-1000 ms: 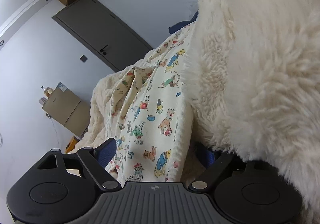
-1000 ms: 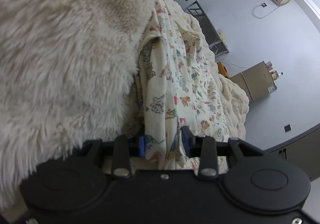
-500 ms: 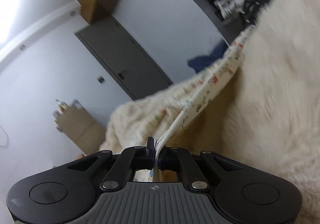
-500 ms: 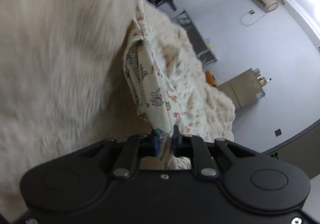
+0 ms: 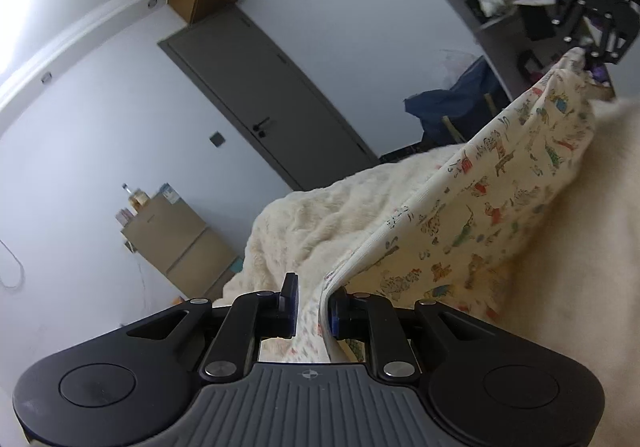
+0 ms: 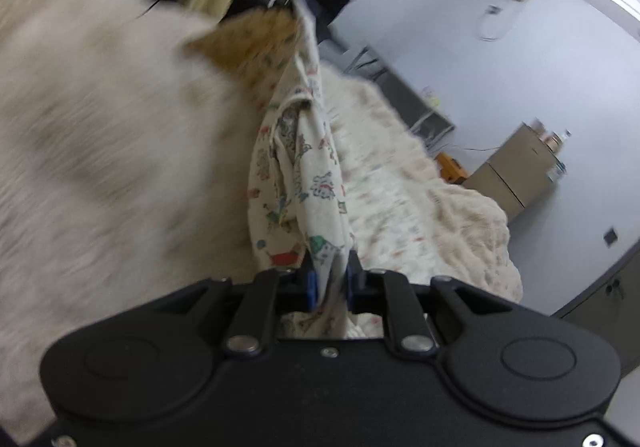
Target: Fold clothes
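Blanket (image 5: 320, 223) — cream, fluffy, spread over the bed; landmark for all entries below.

Garment (image 5: 500, 183) — cream cloth printed with small animals. One second ago it lay slack on the blanket with both grippers open around its edge. Now it is lifted off the blanket and drawn into a taut band between the two grippers. Judgement: the pick-up is done and the cloth is stretched ready for a fold. Its long axis runs from one gripper straight to the other, above the blanket; the ribbed hem forms the upper edge, the body sags toward the blanket. In the right view the garment (image 6: 304, 167) hangs bunched and twisted.

Left gripper (image 5: 312, 303) — above the blanket's near edge. Half a second ago its jaws were pinched together; now a gap shows, the cloth lying against one pad only, so the hold looks loosened.

Right gripper (image 6: 329, 283) — jaws nearly together, clamped on the garment's other end.
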{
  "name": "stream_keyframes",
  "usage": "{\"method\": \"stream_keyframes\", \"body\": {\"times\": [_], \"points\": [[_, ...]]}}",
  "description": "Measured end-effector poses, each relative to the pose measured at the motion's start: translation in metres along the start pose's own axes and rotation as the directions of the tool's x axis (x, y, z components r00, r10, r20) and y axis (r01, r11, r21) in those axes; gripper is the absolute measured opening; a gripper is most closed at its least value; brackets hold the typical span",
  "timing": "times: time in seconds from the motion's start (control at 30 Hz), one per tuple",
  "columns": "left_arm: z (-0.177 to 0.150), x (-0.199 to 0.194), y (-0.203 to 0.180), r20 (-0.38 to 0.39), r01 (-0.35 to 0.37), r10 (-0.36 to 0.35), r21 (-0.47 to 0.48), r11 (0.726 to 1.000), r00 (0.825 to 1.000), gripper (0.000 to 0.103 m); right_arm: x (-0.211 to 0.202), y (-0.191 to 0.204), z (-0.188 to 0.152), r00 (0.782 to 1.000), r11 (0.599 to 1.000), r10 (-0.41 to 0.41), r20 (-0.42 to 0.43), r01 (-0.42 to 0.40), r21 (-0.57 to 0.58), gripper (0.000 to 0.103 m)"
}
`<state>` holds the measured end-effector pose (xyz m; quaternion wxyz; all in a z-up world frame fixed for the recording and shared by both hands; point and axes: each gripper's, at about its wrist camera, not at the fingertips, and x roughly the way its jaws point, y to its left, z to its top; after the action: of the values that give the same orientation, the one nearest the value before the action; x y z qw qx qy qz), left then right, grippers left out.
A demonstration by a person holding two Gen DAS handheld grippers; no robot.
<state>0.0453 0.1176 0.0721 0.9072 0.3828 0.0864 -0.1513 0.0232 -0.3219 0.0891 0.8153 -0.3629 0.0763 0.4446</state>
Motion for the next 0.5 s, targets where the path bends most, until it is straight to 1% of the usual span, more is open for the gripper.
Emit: {"method": "stream_keyframes", "body": {"times": [0.1, 0.13, 0.17, 0.2, 0.23, 0.27, 0.33, 0.37, 0.43, 0.47, 0.5], "points": [[0.011, 0.055, 0.025, -0.060, 0.029, -0.028, 0.024, 0.999, 0.998, 0.014, 0.020, -0.055, -0.011, 0.999, 0.988, -0.036, 0.028, 0.031, 0.151, 0.012], [0.015, 0.080, 0.032, -0.097, 0.047, -0.044, 0.030, 0.998, 0.994, 0.014, 0.028, -0.070, -0.016, 0.999, 0.978, -0.045, 0.030, 0.038, 0.203, 0.012], [0.018, 0.091, 0.034, -0.109, 0.051, -0.048, 0.029, 0.998, 0.993, 0.014, 0.036, -0.086, -0.022, 0.998, 0.967, -0.049, 0.032, 0.040, 0.251, 0.012], [0.021, 0.113, 0.040, -0.134, 0.061, -0.057, 0.025, 0.998, 0.989, 0.014, 0.045, -0.099, -0.029, 0.998, 0.955, -0.053, 0.026, 0.042, 0.295, 0.012], [0.023, 0.126, 0.042, -0.147, 0.066, -0.063, 0.017, 0.998, 0.987, 0.014, 0.055, -0.110, -0.035, 0.998, 0.941, -0.053, 0.016, 0.045, 0.335, 0.012], [0.026, 0.144, 0.047, -0.162, 0.071, -0.071, -0.004, 0.997, 0.984, 0.014, 0.064, -0.120, -0.042, 0.999, 0.928, -0.052, 0.003, 0.048, 0.370, 0.012], [0.034, 0.184, 0.058, -0.190, 0.076, -0.091, -0.084, 0.994, 0.978, 0.013, 0.079, -0.134, -0.058, 0.999, 0.904, -0.047, -0.027, 0.054, 0.424, 0.012], [0.035, 0.195, 0.059, -0.200, 0.075, -0.095, -0.109, 0.991, 0.975, 0.013, 0.087, -0.142, -0.066, 0.998, 0.886, -0.045, -0.042, 0.059, 0.460, 0.012], [0.037, 0.215, 0.060, -0.221, 0.061, -0.096, -0.160, 0.985, 0.971, 0.014, 0.104, -0.155, -0.083, 0.997, 0.832, -0.040, -0.072, 0.073, 0.550, 0.013], [0.036, 0.232, 0.058, -0.253, 0.044, -0.100, -0.218, 0.975, 0.962, 0.021, 0.111, -0.160, -0.091, 0.995, 0.802, -0.042, -0.091, 0.088, 0.591, 0.019], [0.034, 0.248, 0.056, -0.283, 0.024, -0.103, -0.267, 0.963, 0.954, 0.026, 0.115, -0.163, -0.098, 0.992, 0.769, -0.049, -0.116, 0.111, 0.629, 0.024]]}}
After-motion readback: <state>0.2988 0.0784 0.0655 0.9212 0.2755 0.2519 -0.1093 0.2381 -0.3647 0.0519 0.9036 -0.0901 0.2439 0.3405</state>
